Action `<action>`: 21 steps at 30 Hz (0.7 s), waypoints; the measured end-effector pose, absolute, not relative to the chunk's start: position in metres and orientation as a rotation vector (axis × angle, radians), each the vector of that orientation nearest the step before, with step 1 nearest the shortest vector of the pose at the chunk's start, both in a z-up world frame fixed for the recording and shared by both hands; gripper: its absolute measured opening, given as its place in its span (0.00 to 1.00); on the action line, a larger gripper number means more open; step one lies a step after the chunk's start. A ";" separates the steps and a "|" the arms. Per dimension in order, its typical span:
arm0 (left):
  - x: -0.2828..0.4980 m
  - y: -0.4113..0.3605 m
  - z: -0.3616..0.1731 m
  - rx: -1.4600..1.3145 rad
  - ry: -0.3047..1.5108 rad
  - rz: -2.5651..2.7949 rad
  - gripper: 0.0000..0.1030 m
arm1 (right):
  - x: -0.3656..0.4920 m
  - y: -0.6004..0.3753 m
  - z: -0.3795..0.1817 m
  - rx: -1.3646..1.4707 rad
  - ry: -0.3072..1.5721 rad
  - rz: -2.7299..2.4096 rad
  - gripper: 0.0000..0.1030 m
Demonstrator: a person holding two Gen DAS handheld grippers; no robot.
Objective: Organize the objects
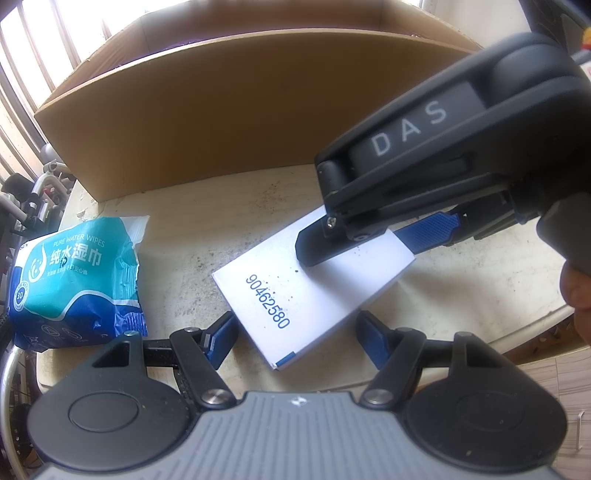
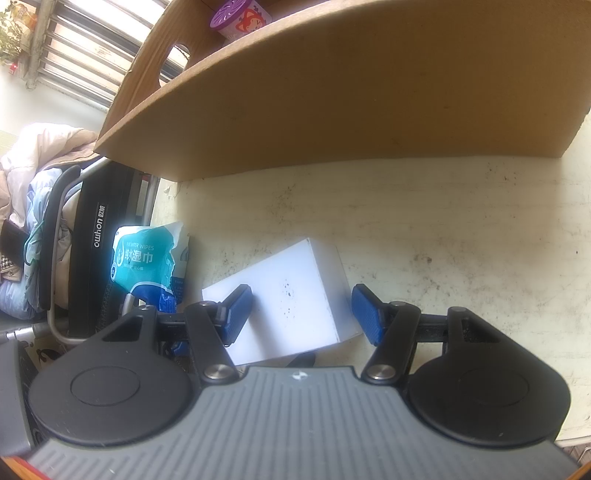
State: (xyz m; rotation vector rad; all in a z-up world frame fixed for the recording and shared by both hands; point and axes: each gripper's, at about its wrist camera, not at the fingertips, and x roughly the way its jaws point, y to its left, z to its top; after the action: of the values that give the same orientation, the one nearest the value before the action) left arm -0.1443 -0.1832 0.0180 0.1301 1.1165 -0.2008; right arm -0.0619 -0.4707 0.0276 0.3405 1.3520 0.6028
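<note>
A flat white box [image 1: 314, 284] printed 90462580 lies on the speckled table [image 1: 461, 280]; it also shows in the right wrist view [image 2: 291, 299]. My left gripper [image 1: 295, 334] is open, its blue pads either side of the box's near corner. My right gripper [image 2: 301, 314] is open and straddles the box's other end; in the left wrist view it [image 1: 373, 240] reaches in from the right over the box. A blue pack of wet wipes [image 1: 77, 284] lies at the table's left edge. A large cardboard box [image 1: 236, 110] stands behind.
A purple-lidded container [image 2: 240, 18] sits inside the cardboard box. A chair with piled clothes [image 2: 44, 206] stands left of the table. A window with bars [image 2: 81, 59] is behind.
</note>
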 end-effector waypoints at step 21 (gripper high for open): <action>-0.118 -0.197 0.037 0.137 1.107 -0.185 0.70 | -0.063 -0.465 0.033 0.313 1.348 0.606 0.59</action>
State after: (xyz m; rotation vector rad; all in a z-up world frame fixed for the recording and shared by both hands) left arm -0.1175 -0.1971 0.0369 0.1369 1.1067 -0.1853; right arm -0.0632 -0.4653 0.0327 0.3134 1.3482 0.6062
